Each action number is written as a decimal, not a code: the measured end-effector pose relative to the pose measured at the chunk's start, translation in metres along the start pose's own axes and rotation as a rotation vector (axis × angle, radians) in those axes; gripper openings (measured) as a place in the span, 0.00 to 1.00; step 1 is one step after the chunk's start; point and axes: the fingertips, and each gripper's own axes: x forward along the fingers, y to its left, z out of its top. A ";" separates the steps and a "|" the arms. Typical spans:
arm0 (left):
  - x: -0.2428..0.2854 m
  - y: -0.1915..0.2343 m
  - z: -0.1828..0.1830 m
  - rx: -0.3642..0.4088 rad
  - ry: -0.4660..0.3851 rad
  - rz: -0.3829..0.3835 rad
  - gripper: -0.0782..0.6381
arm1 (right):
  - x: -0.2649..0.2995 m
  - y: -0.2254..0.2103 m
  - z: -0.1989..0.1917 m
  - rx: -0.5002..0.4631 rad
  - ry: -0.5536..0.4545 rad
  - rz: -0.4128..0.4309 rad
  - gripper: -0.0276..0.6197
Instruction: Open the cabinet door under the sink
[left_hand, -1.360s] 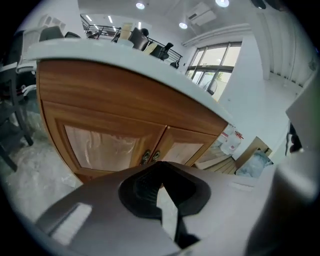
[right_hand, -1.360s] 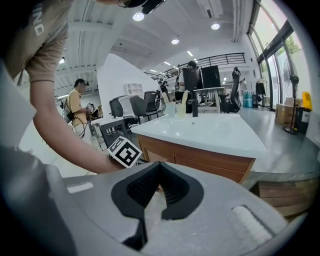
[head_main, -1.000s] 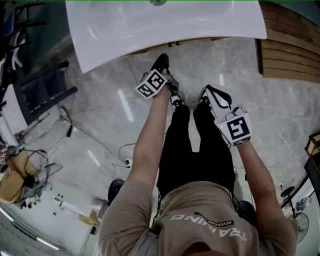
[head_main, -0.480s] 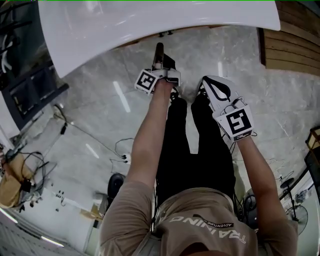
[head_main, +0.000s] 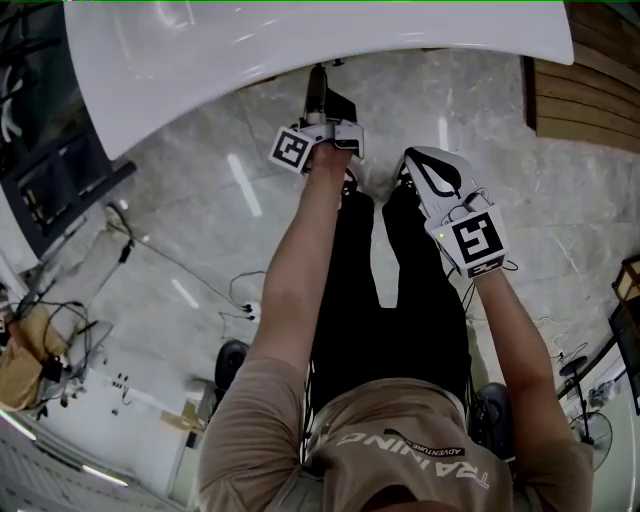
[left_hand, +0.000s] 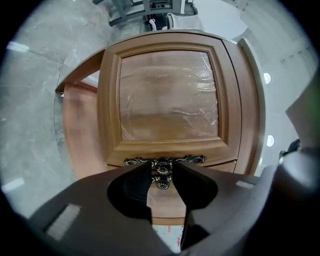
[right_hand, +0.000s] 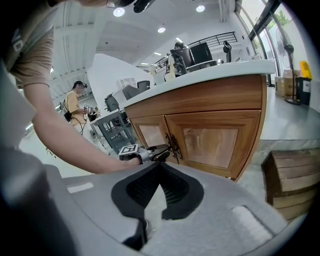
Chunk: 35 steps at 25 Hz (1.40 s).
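The door (left_hand: 169, 95) stands under the sink (head_main: 300, 50), just beyond our left gripper (left_hand: 162, 169); its jaws are opening, the handle (left_hand: 192, 160) loose between them; our right gripper (right_hand: 160, 165) hangs nearer, clenched and empty; a crate (right_hand: 290, 175) sits to the right.

two cabinet doors (right_hand: 212, 142) (right_hand: 149, 134), two door handles (right_hand: 175, 143) (right_hand: 168, 140), one sink (head_main: 300, 50).

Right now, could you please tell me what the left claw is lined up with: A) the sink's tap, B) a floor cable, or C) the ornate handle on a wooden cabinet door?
C: the ornate handle on the cabinet door shows in the gap between the opening jaws of the left claw.
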 end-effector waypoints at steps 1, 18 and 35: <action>0.001 0.000 0.001 -0.007 -0.007 -0.003 0.31 | 0.000 0.001 0.000 0.003 0.002 0.007 0.05; 0.009 0.003 0.001 -0.094 -0.133 -0.096 0.25 | 0.015 -0.009 0.008 0.045 -0.014 0.014 0.05; -0.026 0.006 -0.001 0.013 0.014 -0.089 0.25 | -0.009 -0.003 -0.019 0.059 -0.017 0.029 0.05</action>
